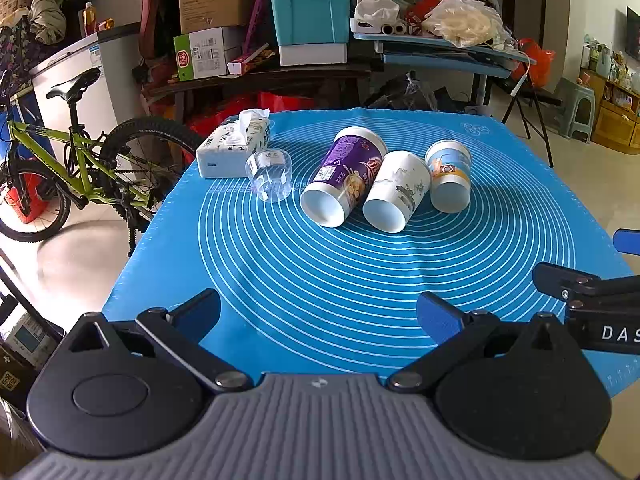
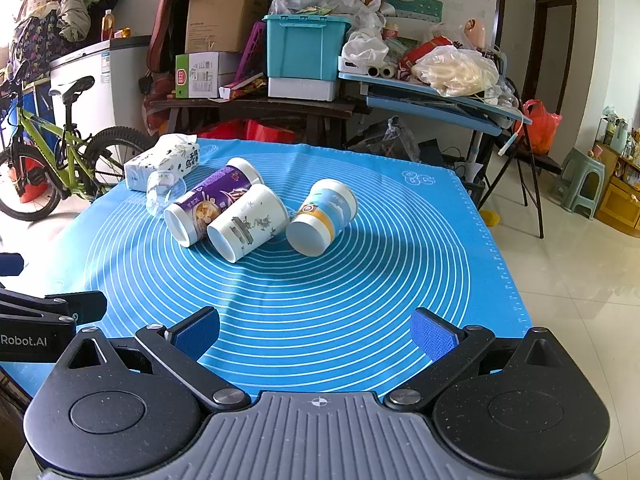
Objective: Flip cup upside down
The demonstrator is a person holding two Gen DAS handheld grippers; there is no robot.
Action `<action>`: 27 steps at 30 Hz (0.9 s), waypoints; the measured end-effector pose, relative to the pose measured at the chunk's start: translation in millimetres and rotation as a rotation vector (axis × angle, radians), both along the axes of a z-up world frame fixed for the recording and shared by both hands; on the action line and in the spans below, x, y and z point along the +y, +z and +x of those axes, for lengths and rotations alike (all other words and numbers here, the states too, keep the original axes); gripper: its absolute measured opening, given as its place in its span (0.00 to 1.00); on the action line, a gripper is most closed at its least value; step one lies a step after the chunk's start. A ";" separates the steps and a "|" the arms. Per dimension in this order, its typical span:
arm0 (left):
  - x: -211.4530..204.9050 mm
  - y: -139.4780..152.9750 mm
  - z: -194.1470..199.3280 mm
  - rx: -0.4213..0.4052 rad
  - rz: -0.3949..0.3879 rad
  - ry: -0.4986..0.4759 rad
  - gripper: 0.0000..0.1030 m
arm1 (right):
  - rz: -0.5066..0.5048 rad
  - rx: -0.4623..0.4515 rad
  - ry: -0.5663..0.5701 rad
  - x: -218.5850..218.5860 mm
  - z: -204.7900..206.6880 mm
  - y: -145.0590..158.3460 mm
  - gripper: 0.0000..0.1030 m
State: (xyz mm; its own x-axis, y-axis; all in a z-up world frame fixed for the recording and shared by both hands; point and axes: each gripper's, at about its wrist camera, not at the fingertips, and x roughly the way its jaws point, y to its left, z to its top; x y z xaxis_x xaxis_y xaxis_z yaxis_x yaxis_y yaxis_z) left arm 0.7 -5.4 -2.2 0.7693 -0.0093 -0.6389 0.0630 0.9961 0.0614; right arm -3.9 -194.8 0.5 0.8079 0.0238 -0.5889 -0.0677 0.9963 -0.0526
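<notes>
Several cups lie on their sides on the blue mat (image 1: pixel 360 280), bases towards me. From left: a clear plastic cup (image 1: pixel 269 176), a purple paper cup (image 1: pixel 344 176), a white cup with an ink drawing (image 1: pixel 396 192), and a blue-and-orange cup (image 1: pixel 449 176). In the right wrist view they are the clear cup (image 2: pixel 162 196), purple cup (image 2: pixel 212 204), white cup (image 2: pixel 248 222) and blue-and-orange cup (image 2: pixel 322 216). My left gripper (image 1: pixel 318 312) is open and empty, near the mat's front edge. My right gripper (image 2: pixel 316 334) is open and empty, also well short of the cups.
A tissue pack (image 1: pixel 234 144) sits at the mat's far left corner beside the clear cup. A green bicycle (image 1: pixel 60 160) stands left of the table. Cluttered desks and a teal bin (image 1: pixel 308 12) stand behind. The right gripper's arm (image 1: pixel 592 292) shows at the right.
</notes>
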 end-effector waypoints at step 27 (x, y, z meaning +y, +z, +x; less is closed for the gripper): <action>-2.3 -4.0 0.2 0.003 0.004 -0.004 0.99 | -0.006 0.014 0.005 2.9 1.5 -9.3 1.00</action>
